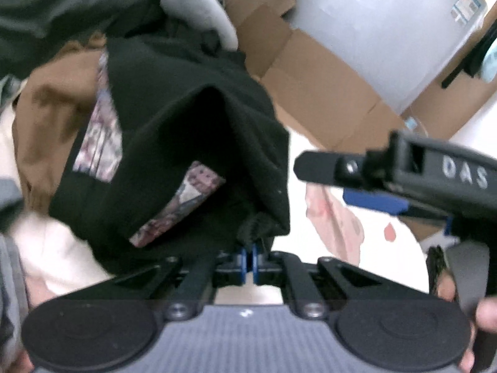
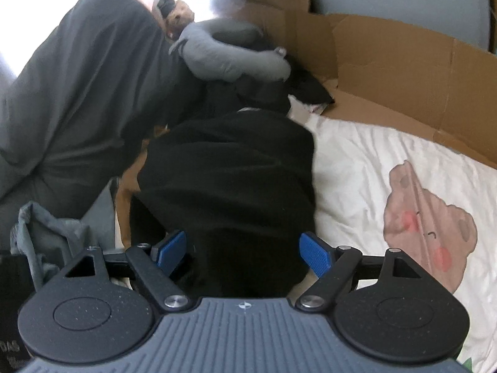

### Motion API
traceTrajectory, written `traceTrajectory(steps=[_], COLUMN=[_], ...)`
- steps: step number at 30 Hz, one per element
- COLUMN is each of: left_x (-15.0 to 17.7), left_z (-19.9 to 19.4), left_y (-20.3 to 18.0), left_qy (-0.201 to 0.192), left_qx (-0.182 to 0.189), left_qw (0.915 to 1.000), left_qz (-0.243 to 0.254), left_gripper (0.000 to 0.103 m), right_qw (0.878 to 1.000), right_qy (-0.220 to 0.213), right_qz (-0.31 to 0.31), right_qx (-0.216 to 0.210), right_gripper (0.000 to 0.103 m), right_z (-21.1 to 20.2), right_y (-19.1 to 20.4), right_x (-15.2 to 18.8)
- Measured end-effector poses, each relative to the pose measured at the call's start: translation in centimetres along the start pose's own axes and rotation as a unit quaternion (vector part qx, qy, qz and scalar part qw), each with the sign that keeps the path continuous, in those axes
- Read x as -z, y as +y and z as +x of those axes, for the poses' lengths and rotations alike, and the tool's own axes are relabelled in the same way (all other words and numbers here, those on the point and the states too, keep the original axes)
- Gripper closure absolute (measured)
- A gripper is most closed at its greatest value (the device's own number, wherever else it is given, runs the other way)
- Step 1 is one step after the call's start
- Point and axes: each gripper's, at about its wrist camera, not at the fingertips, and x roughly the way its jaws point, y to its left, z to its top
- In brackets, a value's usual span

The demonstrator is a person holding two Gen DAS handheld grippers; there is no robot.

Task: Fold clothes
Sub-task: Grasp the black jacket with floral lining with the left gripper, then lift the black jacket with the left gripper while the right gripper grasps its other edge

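Black fabric fills the middle of both views: a black garment (image 1: 174, 118) with a patterned pink-and-grey print lies bunched on a white bedsheet (image 2: 366, 161), partly over a brown garment (image 1: 52, 99) and beside a cream one (image 1: 52, 248). The left claw (image 1: 251, 259) has its blue pads pressed together on a ribbed edge of the black garment, and the cloth rises from the pinch in a tented fold. The right claw (image 2: 245, 253) stands wide apart, its blue pads (image 2: 315, 253) on either side of the near end of the black garment (image 2: 230, 192), not closed on it; whether they touch the cloth cannot be told. In the left wrist view the right claw (image 1: 313, 166) reaches in from the right, above the sheet and just beside the lifted fold. The sheet carries a pinkish-brown cartoon print (image 2: 431, 217). A dark grey pillow (image 2: 74, 87) lies at the left, a grey stuffed toy (image 2: 230, 52) beyond the clothes, and flattened cardboard (image 2: 397, 71) along the far edge of the bed. A large white container (image 1: 385, 31) stands behind the cardboard. Fingers (image 1: 487, 310) of the person show at the right edge.
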Motion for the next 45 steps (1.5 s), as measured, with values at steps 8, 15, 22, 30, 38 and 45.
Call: traceTrajectory(steps=[8, 15, 22, 30, 38, 45], left_x=[2.3, 3.6, 1.5, -1.0, -2.7, -3.3], left_z=[-0.4, -2.3, -4.8, -3.9, -2.8, 0.2], left_y=[1.8, 3.7, 5.5, 6.4, 6.2, 6.4], left_qy=[0.038, 0.075, 0.037, -0.01, -0.042, -0.023], left_qx=[-0.007, -0.036, -0.068, -0.087, -0.038, -0.015], left_qw=[0.9992, 0.9965, 0.997, 0.9952, 0.9973, 0.9967], left_qz=[-0.001, -0.006, -0.01, -0.043, -0.046, -0.076], left_gripper=[0.099, 0.095, 0.081, 0.049, 0.026, 0.025], right_qw=[0.999, 0.996, 0.997, 0.994, 0.99, 0.992], right_qy=[0.043, 0.084, 0.074, 0.091, 0.063, 0.059], right_qz=[0.004, 0.005, 0.012, 0.059, 0.126, 0.115], right_qx=[-0.018, -0.014, -0.003, 0.012, -0.007, -0.01], right_gripper=[0.022, 0.103, 0.103, 0.096, 0.056, 0.053], right_z=[2.2, 4.8, 3.8, 2.4, 1.4, 1.6], right_y=[0.2, 0.8, -0.5, -3.1, -3.7, -2.9], right_x=[1.1, 2.1, 2.6, 2.8, 2.0, 1.4])
